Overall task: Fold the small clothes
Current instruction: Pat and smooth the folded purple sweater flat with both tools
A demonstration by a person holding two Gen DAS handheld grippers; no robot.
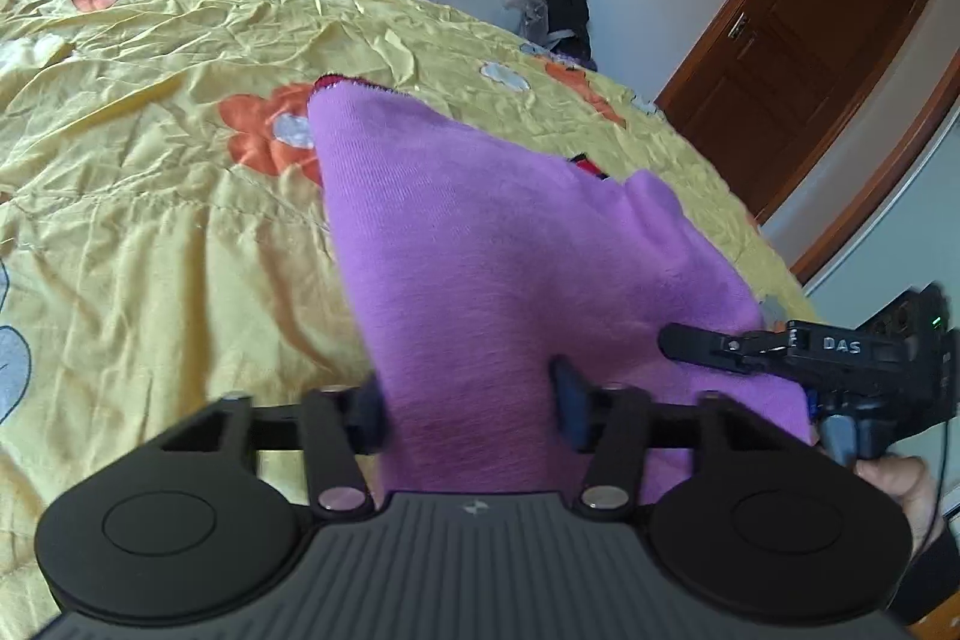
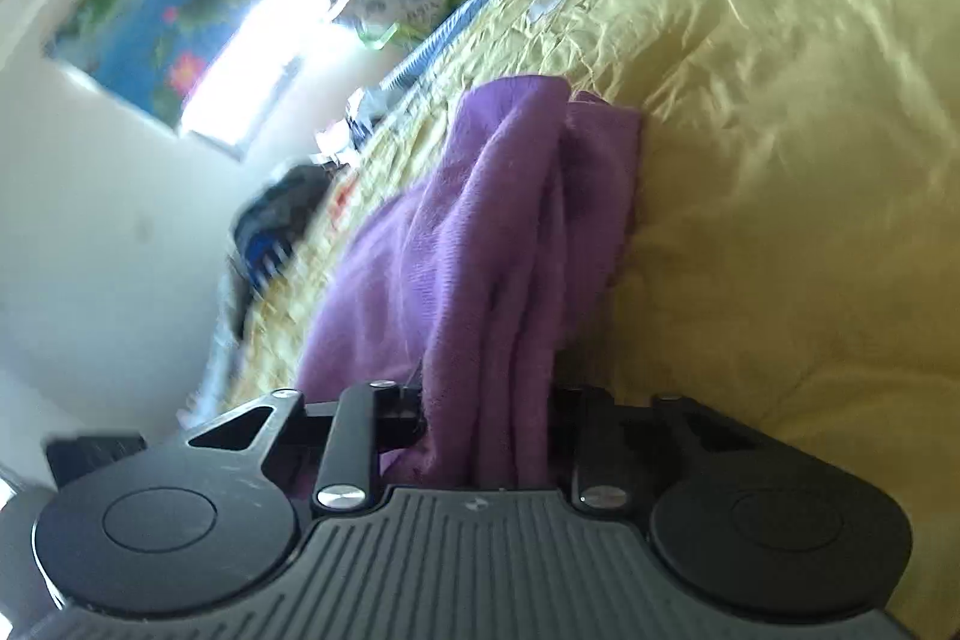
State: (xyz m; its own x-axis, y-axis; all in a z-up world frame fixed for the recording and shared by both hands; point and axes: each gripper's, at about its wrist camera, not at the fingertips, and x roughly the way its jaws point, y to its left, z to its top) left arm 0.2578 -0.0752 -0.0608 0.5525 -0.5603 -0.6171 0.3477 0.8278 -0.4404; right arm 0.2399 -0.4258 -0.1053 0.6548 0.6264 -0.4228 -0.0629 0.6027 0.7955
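Purple garment (image 1: 480, 244) on yellow floral bedspread (image 1: 150, 232), near bed edge by the door (image 1: 810, 40); far corner w/ dark red trim resting flat on bedspread, near end lifted.

Left gripper (image 1: 471, 412): jaws partway in, cloth running between; pads seem to press the fabric, so reads as clamped on garment. Right gripper (image 2: 486, 418): clamped on a bunched, pleated wad of same garment; also seen from left wrist cam at right edge, w/ a hand (image 1: 900, 478) below it.

Risks, judged from here:
- Right grip on several gathered layers, not one edge → fold likely lumpy, corners misaligned.
- Left grip looks mid-cloth, not at hem → slack side may droop, fold line skewed.
- Pulling apart w/ far corner dragging on wrinkled bedspread → garment twists or snags.
- Near bed edge → dropped end may slide off.
- Right view blurred; exact layer count unclear.
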